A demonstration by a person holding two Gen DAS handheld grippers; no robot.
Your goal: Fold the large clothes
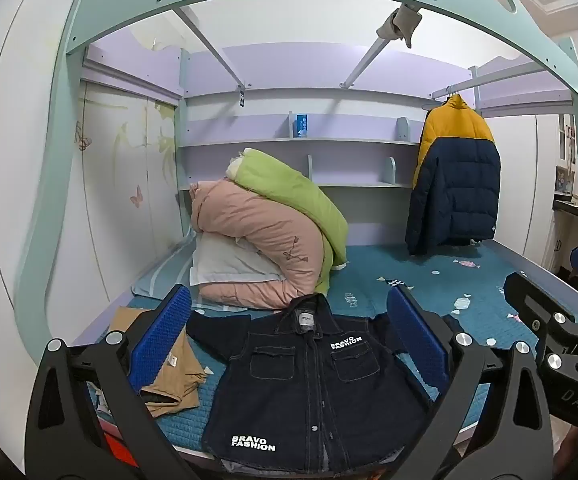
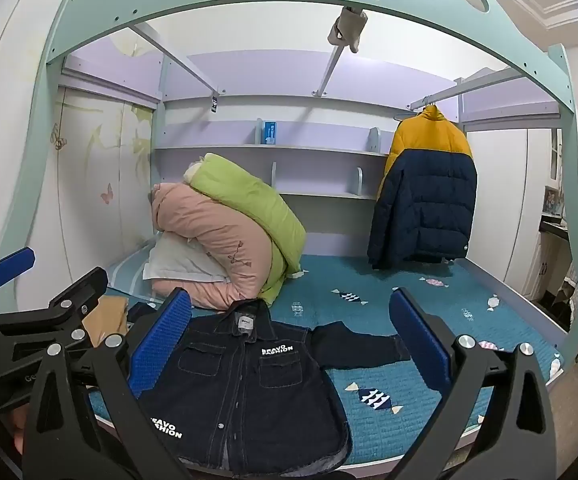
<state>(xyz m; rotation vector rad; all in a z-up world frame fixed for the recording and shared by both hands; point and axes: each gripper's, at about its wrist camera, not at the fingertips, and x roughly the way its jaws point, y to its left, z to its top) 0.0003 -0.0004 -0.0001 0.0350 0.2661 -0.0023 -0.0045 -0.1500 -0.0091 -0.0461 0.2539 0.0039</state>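
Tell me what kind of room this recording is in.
Most likely a child's bedroom: a bunk or loft bed frame stands over a blue candy-print mattress with rolled quilts stacked on it, a puffer jacket hangs from a rail, and a butterfly-decorated wardrobe stands beside the bed.

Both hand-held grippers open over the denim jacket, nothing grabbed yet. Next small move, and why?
Probably lower the right hand-held gripper onto the spread sleeve to fold it in over the chest. The denim jacket lies flat, front up, on the blue bedspread, unfolded. Both the left hand-held gripper and the right are wide open and empty, above the cloth.
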